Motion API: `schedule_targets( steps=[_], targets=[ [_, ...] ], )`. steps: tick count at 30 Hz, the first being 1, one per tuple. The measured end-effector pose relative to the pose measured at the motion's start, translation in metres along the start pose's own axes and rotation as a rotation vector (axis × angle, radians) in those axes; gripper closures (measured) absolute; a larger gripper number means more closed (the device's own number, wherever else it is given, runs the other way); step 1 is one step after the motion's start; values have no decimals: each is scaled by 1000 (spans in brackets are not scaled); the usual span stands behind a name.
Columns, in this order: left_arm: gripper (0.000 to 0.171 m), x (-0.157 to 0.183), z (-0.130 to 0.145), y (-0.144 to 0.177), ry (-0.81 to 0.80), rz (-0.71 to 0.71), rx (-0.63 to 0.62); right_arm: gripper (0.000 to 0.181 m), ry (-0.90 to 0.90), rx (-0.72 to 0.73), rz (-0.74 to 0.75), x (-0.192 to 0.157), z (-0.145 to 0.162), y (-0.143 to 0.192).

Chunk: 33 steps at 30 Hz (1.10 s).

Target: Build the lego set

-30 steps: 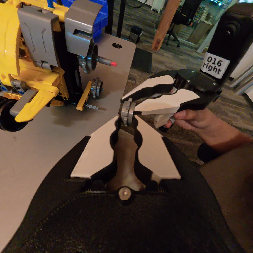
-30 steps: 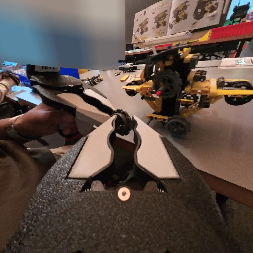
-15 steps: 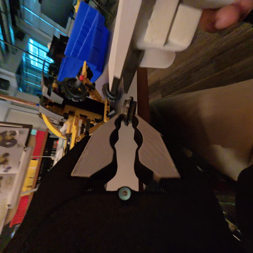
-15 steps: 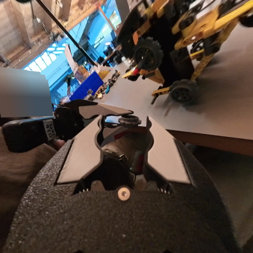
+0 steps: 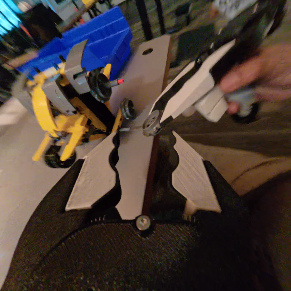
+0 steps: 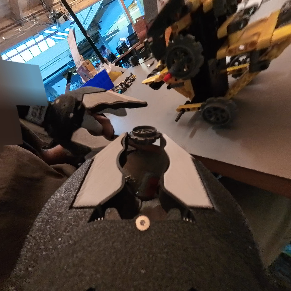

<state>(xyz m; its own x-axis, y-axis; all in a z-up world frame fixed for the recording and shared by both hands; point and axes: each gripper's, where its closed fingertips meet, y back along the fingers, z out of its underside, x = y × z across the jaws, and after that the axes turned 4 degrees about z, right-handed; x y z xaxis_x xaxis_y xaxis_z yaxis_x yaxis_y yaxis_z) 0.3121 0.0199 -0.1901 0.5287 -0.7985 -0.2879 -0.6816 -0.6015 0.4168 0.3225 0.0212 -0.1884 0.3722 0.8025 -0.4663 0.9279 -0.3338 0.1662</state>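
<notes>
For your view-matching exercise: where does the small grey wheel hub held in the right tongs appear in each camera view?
Left wrist view: grey wheel hub right of centre, pinched at the tip of the right tongs.
Right wrist view: hub centre, between that view's own tongs.
Shared landmark: yellow toy vehicle on the table.

A grey table (image 6: 236,126) with a brown edge fills the foreground, and beyond its far end lies dark patterned carpet (image 5: 228,130) crossed by black poles (image 5: 142,17). Farther back, more tables (image 6: 126,55) with clutter stand under a long row of windows (image 6: 26,52) glowing bright blue, below a beamed ceiling (image 6: 23,17) with pipes. A black diagonal pole (image 6: 85,33) crosses the window wall, and the near part of the room is dim and warm-toned by contrast.
</notes>
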Motion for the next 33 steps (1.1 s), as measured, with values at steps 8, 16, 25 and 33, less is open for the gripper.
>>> schedule_targets(
  steps=[8, 16, 25, 33],
  targets=[
    [117, 9, -26, 12, 879, 557, 195, 142, 427, 86, 34, -18, -20, 6],
    [157, 12, -27, 18, 1128, 769, 265, 141, 537, 84, 20, -24, -16, 7],
    [159, 6, -7, 7, 915, 569, 111, 135, 384, -8, 72, -2, -1, 6],
    [160, 1, -9, 0, 912, 536, 134, 150, 285, -93, 53, 7, 8, -1]
  ],
)
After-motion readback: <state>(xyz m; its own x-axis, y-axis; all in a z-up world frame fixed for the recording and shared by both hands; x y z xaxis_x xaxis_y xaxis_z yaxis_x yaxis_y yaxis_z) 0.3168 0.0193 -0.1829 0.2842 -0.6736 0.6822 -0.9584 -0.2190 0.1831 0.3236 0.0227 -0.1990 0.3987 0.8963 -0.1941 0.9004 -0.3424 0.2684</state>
